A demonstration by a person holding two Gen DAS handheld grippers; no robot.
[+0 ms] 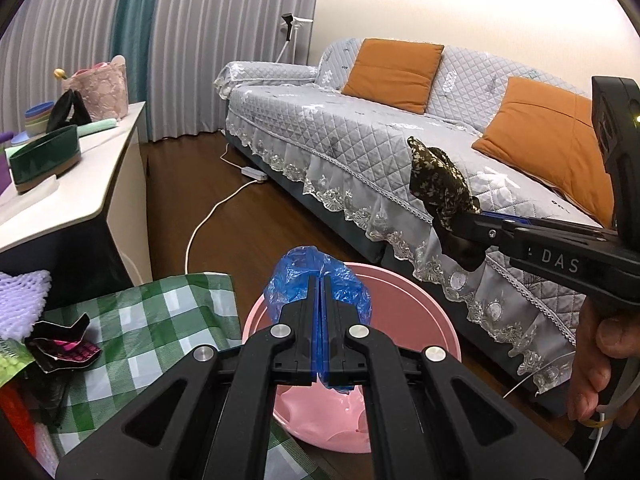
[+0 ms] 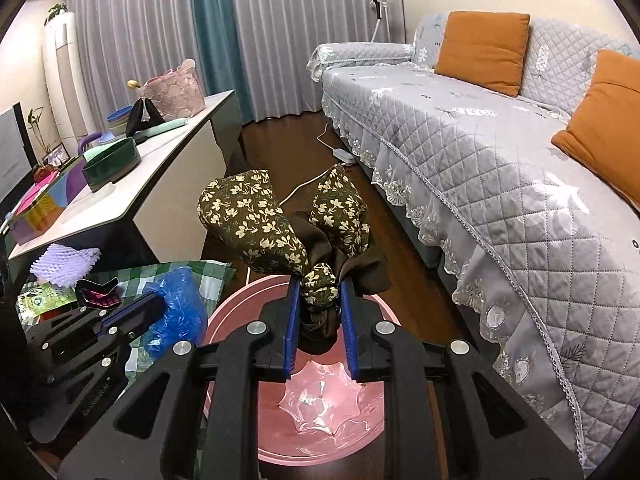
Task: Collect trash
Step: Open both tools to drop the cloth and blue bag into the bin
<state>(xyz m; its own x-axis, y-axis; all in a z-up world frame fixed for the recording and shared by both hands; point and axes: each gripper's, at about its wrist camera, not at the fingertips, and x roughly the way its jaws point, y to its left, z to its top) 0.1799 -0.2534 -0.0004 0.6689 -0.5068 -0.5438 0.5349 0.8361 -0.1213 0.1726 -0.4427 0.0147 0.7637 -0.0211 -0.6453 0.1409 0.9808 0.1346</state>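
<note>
My left gripper (image 1: 320, 280) is shut on a crumpled blue plastic wrapper (image 1: 296, 276), held over the near rim of a pink basin (image 1: 404, 300) on the floor. My right gripper (image 2: 319, 286) is shut on a brown floral cloth bow (image 2: 256, 224), which hangs above the same pink basin (image 2: 320, 404). From the left wrist view, the right gripper (image 1: 452, 220) reaches in from the right with the floral cloth bow (image 1: 436, 176) at its tip. The right wrist view shows the left gripper (image 2: 154, 304) at lower left, holding the blue wrapper (image 2: 176, 312). The basin looks bare inside.
A green checked mat (image 1: 132, 320) beside the basin carries a dark pink-and-black wrapper (image 1: 64, 348), a purple foam net (image 1: 20, 304) and other scraps. A white sideboard (image 1: 92, 184) stands left, a grey quilted sofa (image 1: 360, 140) right. A white cable and power strip (image 1: 254, 173) lie on the wooden floor.
</note>
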